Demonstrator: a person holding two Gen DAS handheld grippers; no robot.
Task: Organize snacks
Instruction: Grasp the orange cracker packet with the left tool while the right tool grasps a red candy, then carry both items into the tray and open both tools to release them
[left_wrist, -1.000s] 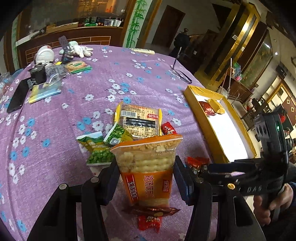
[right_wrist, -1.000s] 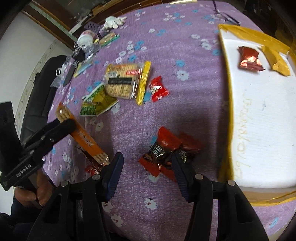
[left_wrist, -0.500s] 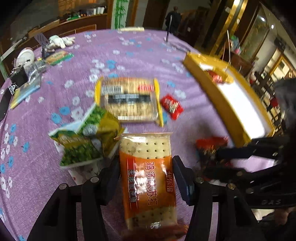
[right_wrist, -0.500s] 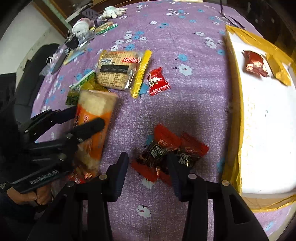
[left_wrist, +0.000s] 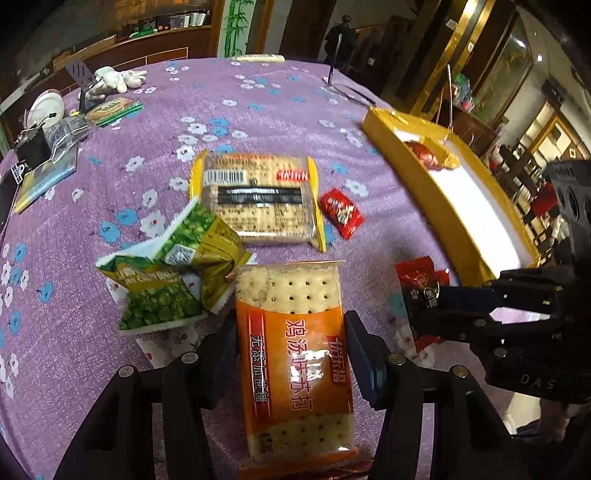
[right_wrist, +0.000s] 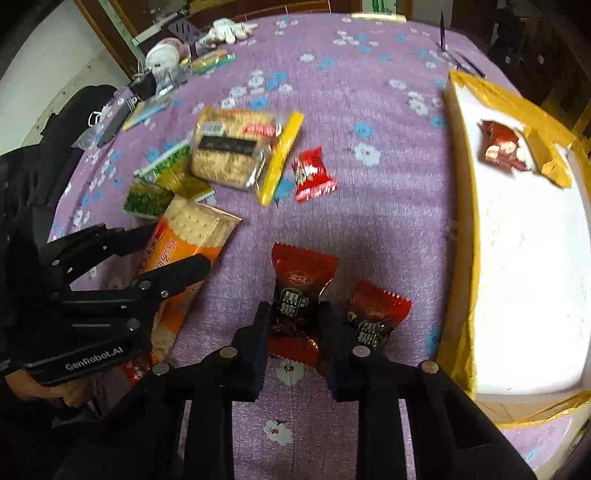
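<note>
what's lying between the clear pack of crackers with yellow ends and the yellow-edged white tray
One small bright red candy wrapper on the purple flowered tablecloth, beside the clear cracker pack with yellow ends; bare cloth from there to the yellow-edged white tray. Right wrist view.

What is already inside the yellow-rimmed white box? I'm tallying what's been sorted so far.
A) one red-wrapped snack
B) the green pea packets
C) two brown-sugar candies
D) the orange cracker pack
A: a single red-wrapped snack lies in the far corner of the yellow-rimmed white box, while the green pea packets and the orange cracker pack are on the purple cloth and the brown-sugar candies sit outside the box.
</note>
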